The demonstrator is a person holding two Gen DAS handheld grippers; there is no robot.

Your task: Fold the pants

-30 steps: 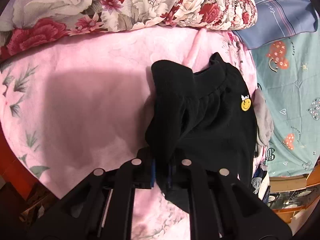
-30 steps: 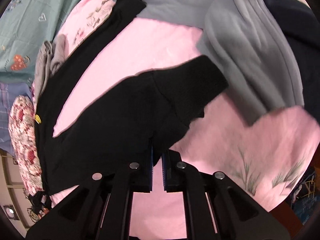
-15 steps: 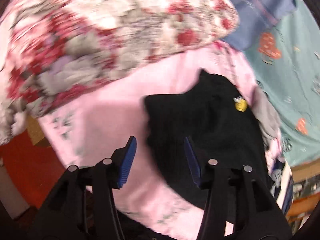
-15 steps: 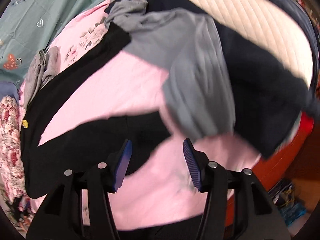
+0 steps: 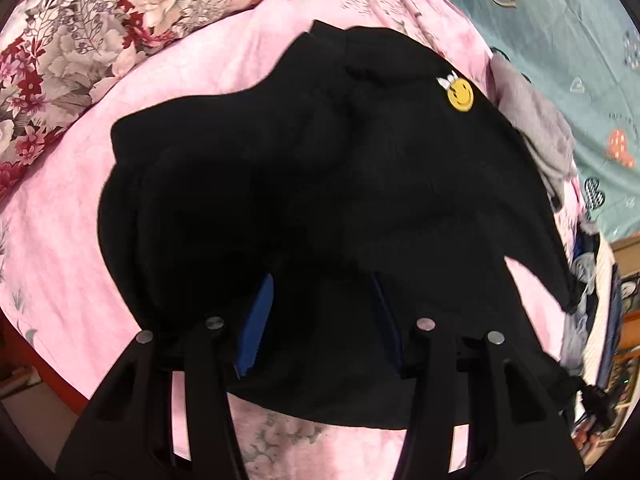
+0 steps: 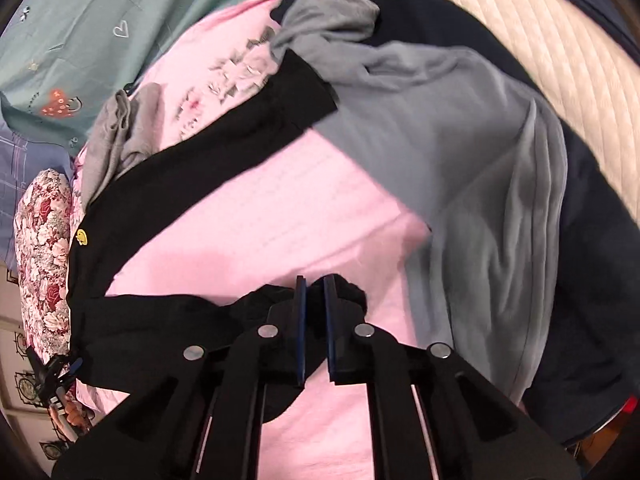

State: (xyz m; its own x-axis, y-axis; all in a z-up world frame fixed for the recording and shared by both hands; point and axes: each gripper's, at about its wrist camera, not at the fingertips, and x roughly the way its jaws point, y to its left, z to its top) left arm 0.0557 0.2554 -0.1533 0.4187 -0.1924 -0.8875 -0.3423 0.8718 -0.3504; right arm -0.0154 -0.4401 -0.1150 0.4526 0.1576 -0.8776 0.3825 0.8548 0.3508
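Black pants (image 5: 320,184) lay spread on pink sheet (image 6: 280,220). Left gripper (image 5: 320,312) was held half open, empty, over waist. Right gripper (image 6: 314,300) was closing on leg hem. Fabric judged soft, light, floppy; best pinched at hem/waistband.

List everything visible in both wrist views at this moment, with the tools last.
black pants: one, black with yellow smiley patch, spread on the pink sheet
pink sheet: one, pink, under the clothes
floral quilt: one, red and white, beyond the pants
teal sheet: one, teal, beside the pink sheet
grey garment: one, grey, beside a pant leg
navy garment: one, dark, under the grey one
left tool: open, over the pants
right tool: closing on black pants fabric
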